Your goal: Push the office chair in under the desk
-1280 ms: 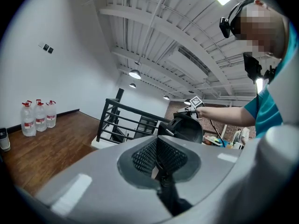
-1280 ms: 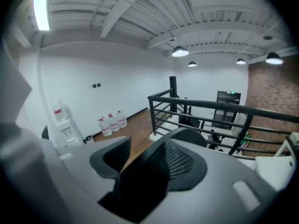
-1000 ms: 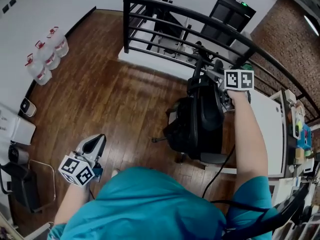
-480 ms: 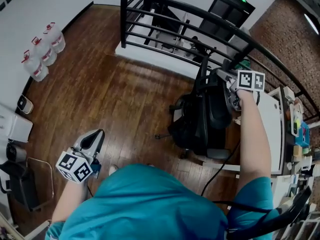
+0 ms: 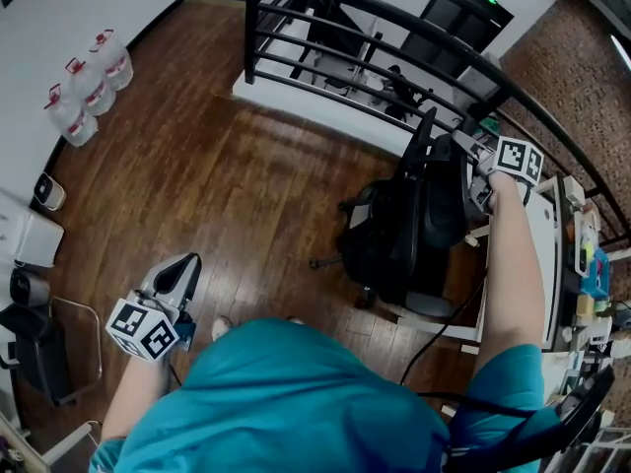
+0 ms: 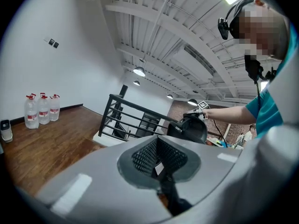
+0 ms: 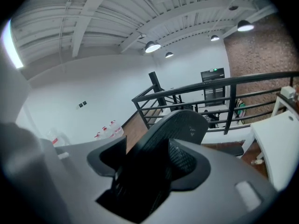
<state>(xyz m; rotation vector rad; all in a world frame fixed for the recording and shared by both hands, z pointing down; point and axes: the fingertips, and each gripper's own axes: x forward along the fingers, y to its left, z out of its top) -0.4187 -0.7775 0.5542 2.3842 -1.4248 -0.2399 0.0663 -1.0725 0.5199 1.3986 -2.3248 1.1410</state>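
The right gripper view alone shows the grip. The fingers of the right gripper (image 7: 148, 155) have just been opening a little, yet the top of the chair (image 7: 180, 125) fills the gap between them and they clamp its mesh back. The left gripper view shows the left gripper (image 6: 157, 146) with its fingers closed together on nothing.

Only the head view shows the whole chair. It stands right of centre, just beside the left edge of the white bench (image 5: 544, 254). Whether the seat is under the bench cannot be made out.

At the bottom of that view is the person's teal shirt (image 5: 296, 402). The left hand sits low at the lower left and holds its gripper level over the floor. The right arm (image 5: 508, 264) reaches straight up the right side of the frame to the chair's top, with the gripper tilted downward.

The floor (image 5: 197, 185) is dark wood planks. A black railing (image 5: 345, 28) crosses the top of the frame behind the chair. Water bottles (image 5: 89, 92) stand against the white wall at the upper left. A brick wall (image 5: 582, 57) fills the upper right.
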